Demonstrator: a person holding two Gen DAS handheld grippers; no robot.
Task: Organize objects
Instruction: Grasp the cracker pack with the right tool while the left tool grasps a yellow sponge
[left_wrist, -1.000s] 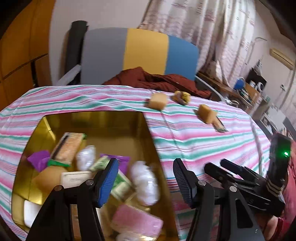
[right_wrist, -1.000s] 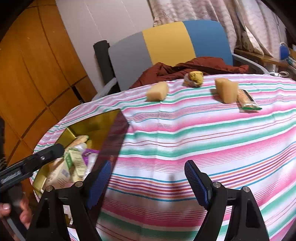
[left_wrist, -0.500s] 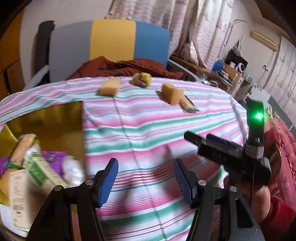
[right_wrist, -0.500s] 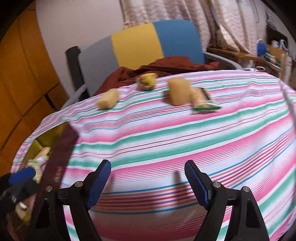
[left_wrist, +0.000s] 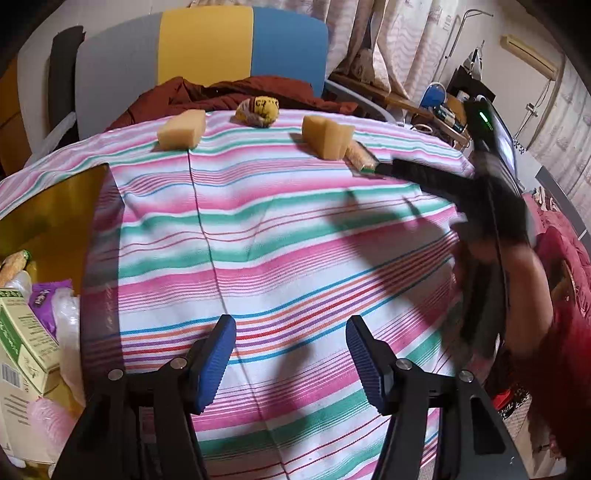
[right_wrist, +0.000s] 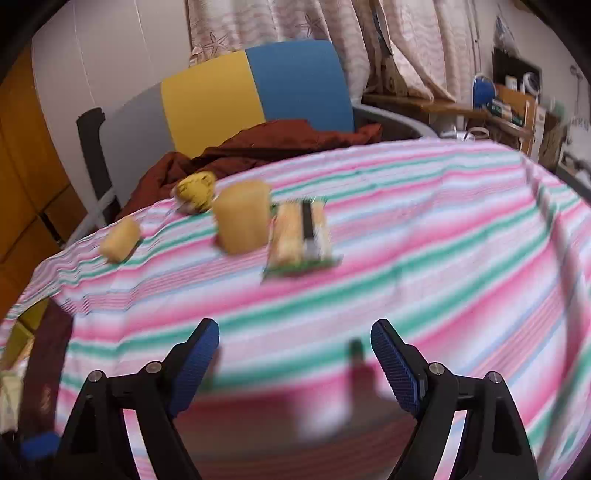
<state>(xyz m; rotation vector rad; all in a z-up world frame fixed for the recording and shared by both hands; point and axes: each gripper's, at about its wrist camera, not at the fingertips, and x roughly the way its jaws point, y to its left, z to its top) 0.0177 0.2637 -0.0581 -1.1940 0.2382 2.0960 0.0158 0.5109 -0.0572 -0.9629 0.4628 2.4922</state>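
Sponges (left_wrist: 182, 129), wrapped snack (right_wrist: 301, 236) on tablecloth (left_wrist: 295, 229)

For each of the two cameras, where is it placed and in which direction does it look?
Left wrist: sits on the left claw, looks down across the striped tablecloth toward the chair; shows its open blue pads, plus the right claw and the hand holding it.
Right wrist: sits on the right claw, looks over the cloth toward the snack packet; shows its open pads.
Shared: both see the two sponges, the packet and the gold box.
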